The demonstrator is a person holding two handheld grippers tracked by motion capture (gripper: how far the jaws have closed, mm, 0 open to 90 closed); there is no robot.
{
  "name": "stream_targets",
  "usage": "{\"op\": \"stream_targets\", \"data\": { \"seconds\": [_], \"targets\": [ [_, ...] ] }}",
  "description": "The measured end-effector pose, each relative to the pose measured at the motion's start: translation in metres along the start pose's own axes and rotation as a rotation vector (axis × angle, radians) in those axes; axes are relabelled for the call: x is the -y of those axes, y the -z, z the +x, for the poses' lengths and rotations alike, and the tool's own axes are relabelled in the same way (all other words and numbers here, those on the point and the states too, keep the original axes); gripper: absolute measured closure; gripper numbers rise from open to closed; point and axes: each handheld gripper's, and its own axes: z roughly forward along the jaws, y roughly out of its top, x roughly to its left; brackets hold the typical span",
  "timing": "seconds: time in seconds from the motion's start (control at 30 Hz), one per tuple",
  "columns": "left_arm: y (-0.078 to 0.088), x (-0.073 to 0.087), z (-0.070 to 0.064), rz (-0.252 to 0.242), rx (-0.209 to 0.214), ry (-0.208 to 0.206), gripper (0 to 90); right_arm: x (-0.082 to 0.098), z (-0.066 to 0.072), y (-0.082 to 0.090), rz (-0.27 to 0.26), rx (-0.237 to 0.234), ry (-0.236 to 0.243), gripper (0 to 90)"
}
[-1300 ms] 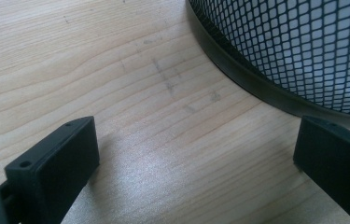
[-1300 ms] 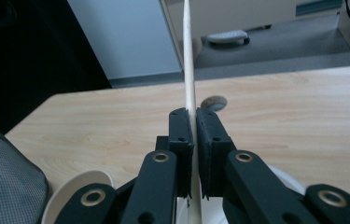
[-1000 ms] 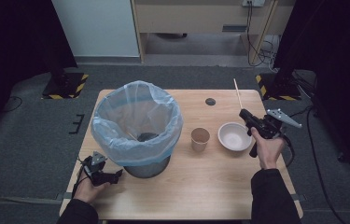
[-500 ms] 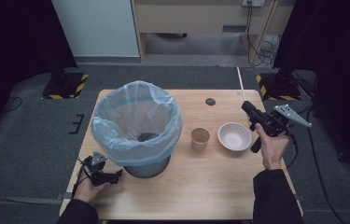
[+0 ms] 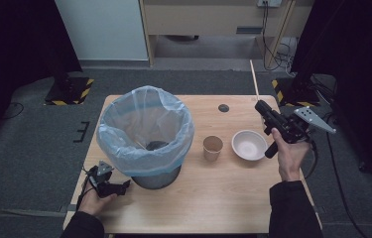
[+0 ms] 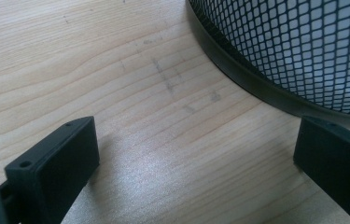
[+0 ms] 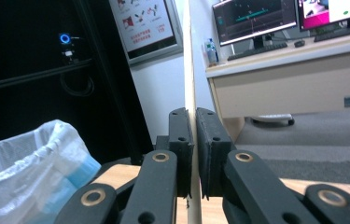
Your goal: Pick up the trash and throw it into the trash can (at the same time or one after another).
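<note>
Right now, status:
right gripper (image 5: pixel 262 107): raised over the table's right side, jaws pinching a thin wooden stick (image 5: pixel 254 81)
stick: pokes up and away past the jaw tips, off the table (image 5: pixel 233 198); in the right gripper view it runs straight up between the pads (image 7: pixel 180 135)
left gripper (image 5: pixel 122 186): low at the table's near left corner, jaws spread wide, nothing between them
bin (image 5: pixel 144 130): mesh, blue liner, just beside the left gripper
cup (image 5: pixel 213 147): between bin and bowl (image 5: pixel 248 145)
</note>
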Motion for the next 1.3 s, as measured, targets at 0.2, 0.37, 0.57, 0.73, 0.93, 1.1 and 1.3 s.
{"op": "stream_targets", "data": {
  "seconds": [0.2,0.37,0.57,0.73,0.93,1.1,1.3],
  "targets": [
    [0.000,0.000,0.000,0.000,0.000,0.000,0.0,-0.013,0.009,0.003,-0.041,-0.020,0.011,85.7],
    [0.000,0.000,0.000,0.000,0.000,0.000,0.0,-0.021,0.016,0.003,-0.059,-0.039,0.020,85.7],
    [0.000,0.000,0.000,0.000,0.000,0.000,0.0,-0.033,0.026,0.000,-0.076,-0.062,0.036,85.7],
    [0.000,0.000,0.000,0.000,0.000,0.000,0.0,-0.041,0.034,-0.002,-0.085,-0.078,0.046,85.7],
    [0.000,0.000,0.000,0.000,0.000,0.000,0.0,-0.051,0.046,-0.006,-0.105,-0.102,0.055,85.8],
    [0.000,0.000,0.000,0.000,0.000,0.000,0.0,-0.055,0.055,-0.011,-0.109,-0.123,0.058,85.8],
    [0.000,0.000,0.000,0.000,0.000,0.000,0.0,-0.059,0.068,-0.019,-0.110,-0.157,0.061,85.8]
  ]
}}
